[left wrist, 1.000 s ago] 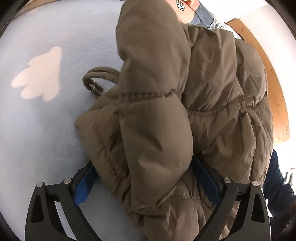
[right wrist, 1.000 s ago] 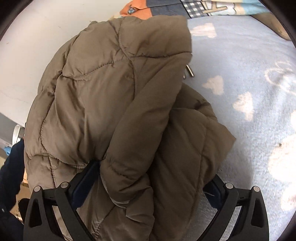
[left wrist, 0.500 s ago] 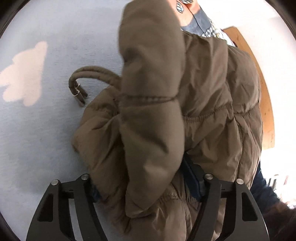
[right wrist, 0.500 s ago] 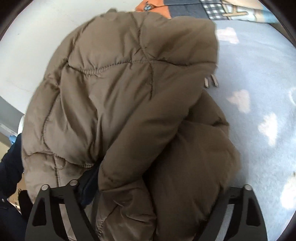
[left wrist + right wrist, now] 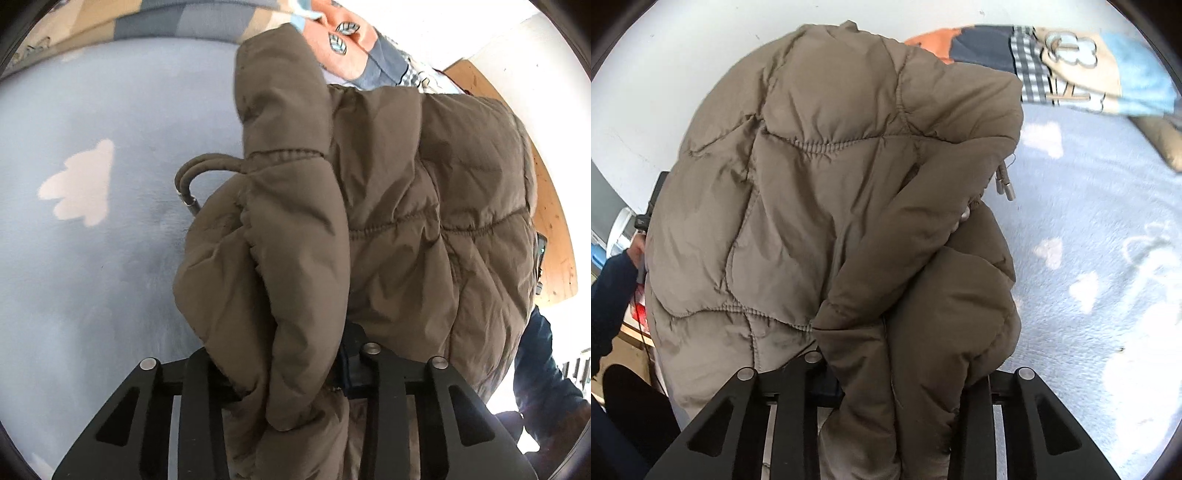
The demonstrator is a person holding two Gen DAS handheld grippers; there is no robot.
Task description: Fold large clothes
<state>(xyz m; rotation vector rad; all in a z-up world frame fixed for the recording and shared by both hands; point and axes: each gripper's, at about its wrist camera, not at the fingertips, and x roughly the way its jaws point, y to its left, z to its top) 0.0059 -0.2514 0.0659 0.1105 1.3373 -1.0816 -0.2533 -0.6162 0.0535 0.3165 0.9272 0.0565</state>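
Puffer jacket (image 5: 388, 206) — bunched between both grippers' fingers (image 5: 790, 402)

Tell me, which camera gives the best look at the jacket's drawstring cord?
The left wrist view. There the drawstring cord loops clear of the brown puffer jacket over the blue blanket, metal tips showing. The right wrist view shows only those metal tips dangling below a fold of the jacket; the cord itself is hidden.

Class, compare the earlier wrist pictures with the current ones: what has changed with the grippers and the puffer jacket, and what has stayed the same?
Both grippers have just been closing: the left gripper and right gripper now pinch bunched folds of the brown puffer jacket, which before sat loosely between wide jaws. The jacket remains folded on the blue blanket, its drawstring poking out.
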